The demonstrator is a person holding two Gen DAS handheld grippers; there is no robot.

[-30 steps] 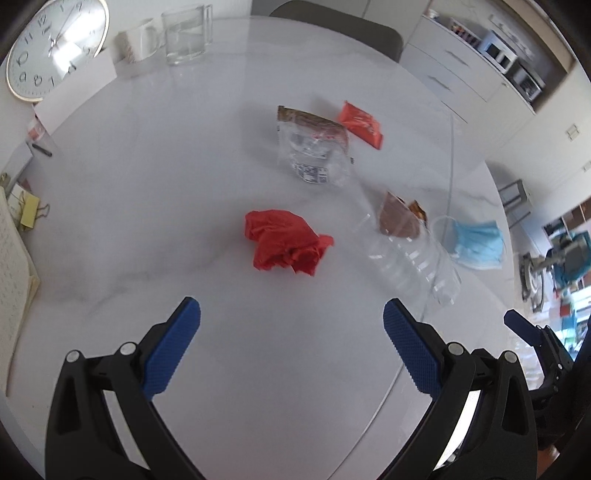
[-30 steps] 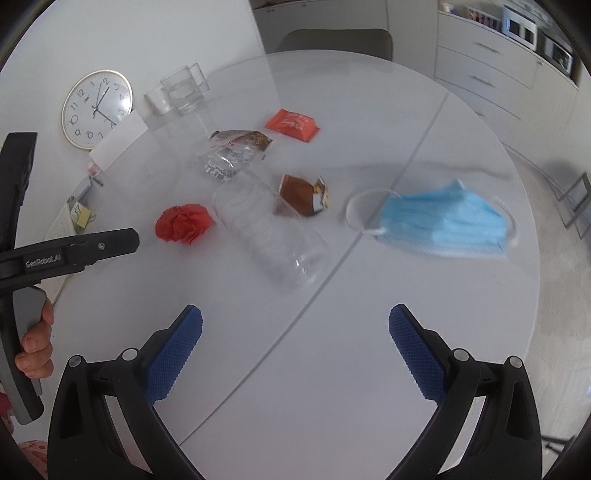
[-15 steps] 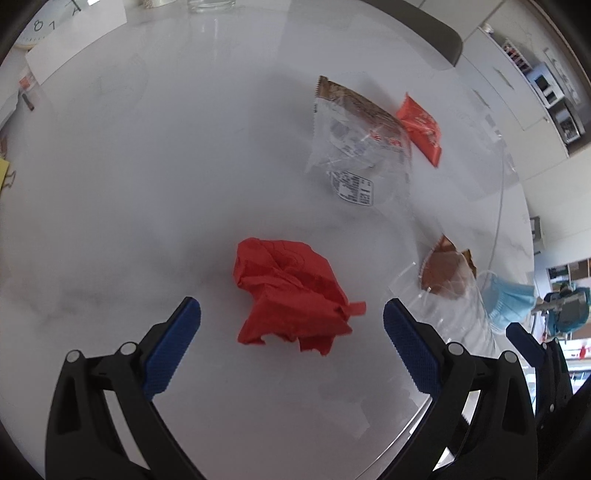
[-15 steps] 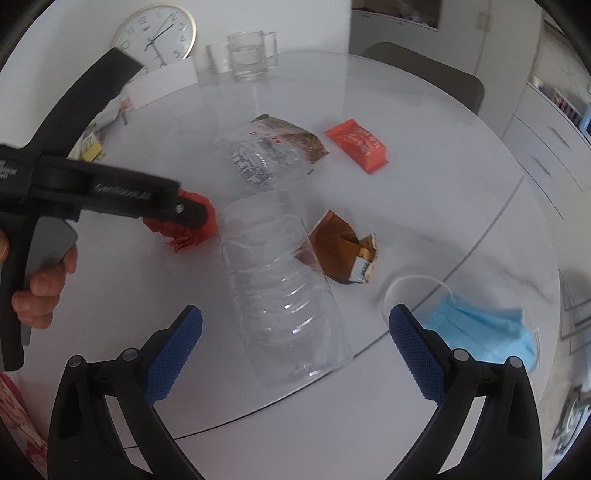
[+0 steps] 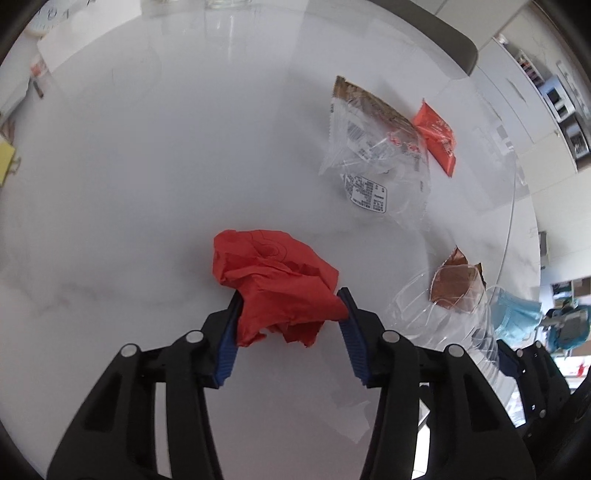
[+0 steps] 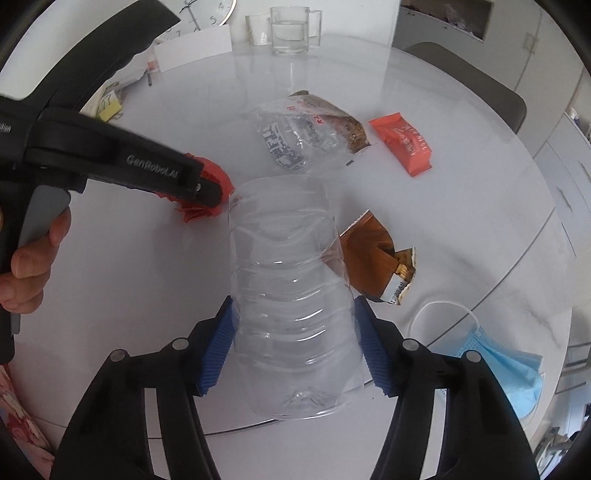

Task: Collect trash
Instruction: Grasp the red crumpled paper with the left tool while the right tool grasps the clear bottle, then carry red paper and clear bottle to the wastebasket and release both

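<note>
Both jaws now closed in from wide open — left gripper (image 5: 288, 321) pinching red crumpled paper (image 5: 277, 280), right gripper (image 6: 293, 347) clamping clear bottle (image 6: 288, 280) — ready for lifting off the bench (image 5: 147, 184).

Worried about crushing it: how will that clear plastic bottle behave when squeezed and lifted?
The clear plastic bottle looks empty, so probably light. Its thin ribbed wall may buckle between the right gripper pads. Lying sideways, it could roll if released.

Clock (image 6: 207, 14) cut by top edge; mask (image 5: 517, 317) perhaps blurred behind bottle (image 5: 443, 317).
</note>
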